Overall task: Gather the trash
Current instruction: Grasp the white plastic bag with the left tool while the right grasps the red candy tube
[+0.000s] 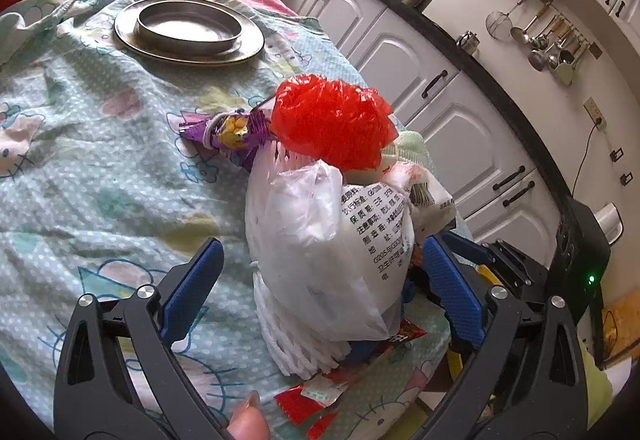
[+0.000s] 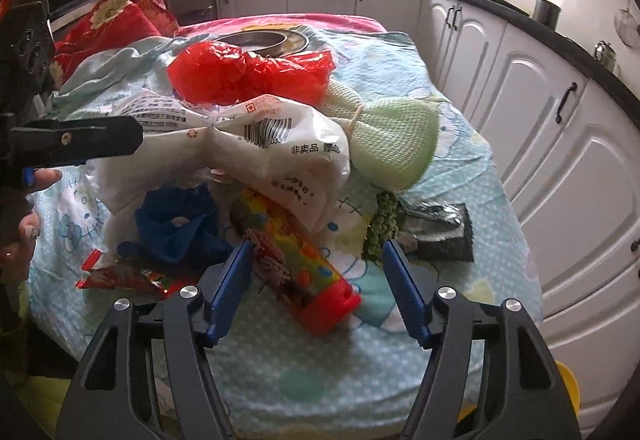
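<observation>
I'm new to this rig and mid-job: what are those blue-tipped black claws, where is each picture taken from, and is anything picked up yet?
The claws are hand-held grippers, one in each of a person's hands, each with a camera looking along its fingers. In the left view, the left gripper stands open around a white plastic bag, pads not touching. In the right view, the right gripper is open over a colourful tube with a red cap. Nothing is held. A red bag, green mesh and wrappers lie on the patterned cloth.

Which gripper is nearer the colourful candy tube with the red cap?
Right. The right gripper is open, with the candy tube lying between its fingers. The left gripper is open around the white plastic bag, further back in the pile.
</observation>
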Demonstrator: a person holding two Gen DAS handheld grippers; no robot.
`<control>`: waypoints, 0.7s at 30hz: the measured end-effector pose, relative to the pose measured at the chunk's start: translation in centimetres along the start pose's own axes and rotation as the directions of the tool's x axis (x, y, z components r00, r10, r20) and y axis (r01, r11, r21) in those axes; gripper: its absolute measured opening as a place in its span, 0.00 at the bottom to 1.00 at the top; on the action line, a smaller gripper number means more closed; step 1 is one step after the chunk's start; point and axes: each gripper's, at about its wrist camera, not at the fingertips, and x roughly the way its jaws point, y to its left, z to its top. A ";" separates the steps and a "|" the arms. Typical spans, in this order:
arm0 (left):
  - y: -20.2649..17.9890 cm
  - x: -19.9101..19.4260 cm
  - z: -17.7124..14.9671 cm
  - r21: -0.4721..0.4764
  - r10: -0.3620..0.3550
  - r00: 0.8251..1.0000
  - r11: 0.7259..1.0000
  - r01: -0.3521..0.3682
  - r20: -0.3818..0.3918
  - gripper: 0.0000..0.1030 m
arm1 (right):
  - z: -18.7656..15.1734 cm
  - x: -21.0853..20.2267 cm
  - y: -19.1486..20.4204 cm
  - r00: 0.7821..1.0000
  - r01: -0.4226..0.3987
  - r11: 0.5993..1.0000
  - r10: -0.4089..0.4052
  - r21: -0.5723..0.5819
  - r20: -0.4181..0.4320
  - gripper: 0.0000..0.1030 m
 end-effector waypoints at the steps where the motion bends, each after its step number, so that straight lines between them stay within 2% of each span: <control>1: 0.0 0.1 0.0 0.001 0.002 1.000 1.000 -0.002 -0.001 0.84 | 0.1 0.3 0.1 1.000 -0.010 1.000 0.010 -0.007 -0.005 0.60; 6: 0.1 0.1 0.1 0.003 0.006 1.000 1.000 -0.006 0.001 0.78 | 0.1 1.3 0.6 0.998 -0.057 0.998 0.056 -0.028 -0.027 0.54; 8: -0.1 0.1 0.2 0.004 0.007 1.000 1.000 -0.007 0.002 0.75 | -0.1 1.5 0.8 0.997 -0.070 0.997 0.069 -0.031 -0.038 0.46; 13: -0.4 0.1 0.2 0.013 0.005 1.000 1.000 -0.005 -0.002 0.73 | -0.7 1.6 1.3 0.997 -0.069 0.997 0.067 -0.038 -0.040 0.41; 16: -0.5 0.0 0.2 0.008 -0.001 1.000 1.000 0.001 -0.003 0.64 | -0.9 1.3 1.4 0.998 -0.062 0.998 0.061 -0.023 -0.033 0.38; 21: -0.5 -0.3 0.2 0.006 -0.004 1.000 1.000 0.004 -0.001 0.59 | -1.6 0.7 0.7 0.998 -0.061 0.997 0.062 0.037 -0.020 0.32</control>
